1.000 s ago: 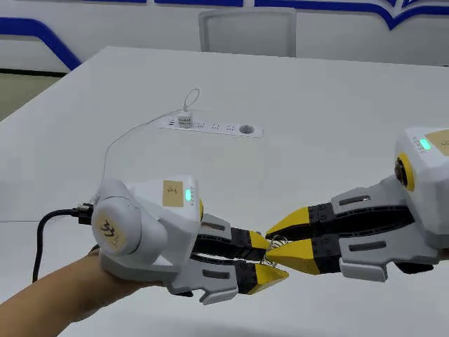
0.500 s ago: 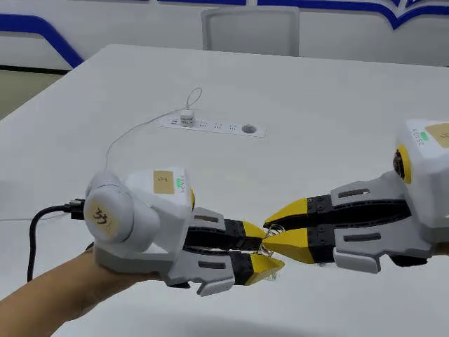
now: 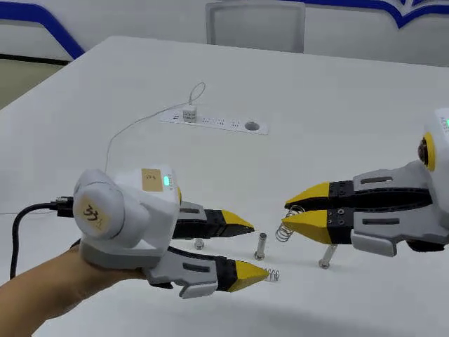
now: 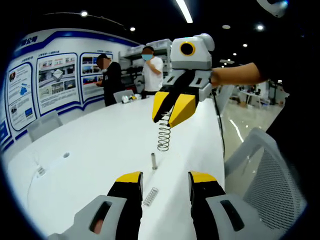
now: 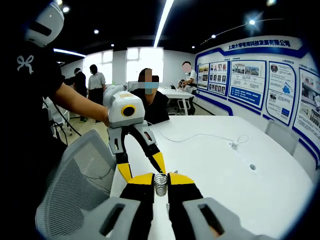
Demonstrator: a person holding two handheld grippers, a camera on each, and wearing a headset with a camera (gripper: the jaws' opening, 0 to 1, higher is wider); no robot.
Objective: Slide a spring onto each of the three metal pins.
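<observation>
Left gripper (image 3: 256,248) sits released with a loose spring (image 3: 272,274) lying just past its lower tip, right gripper (image 3: 286,213) grasps a second spring (image 3: 284,230) hanging beside the nearest pin (image 3: 260,246), so best square the coil over that pin's top, then lower slowly.

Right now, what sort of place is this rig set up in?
Probably an office or demo room, not a workshop: a long white table with a power strip, blue-trimmed poster boards on the wall, a mesh office chair.
</observation>
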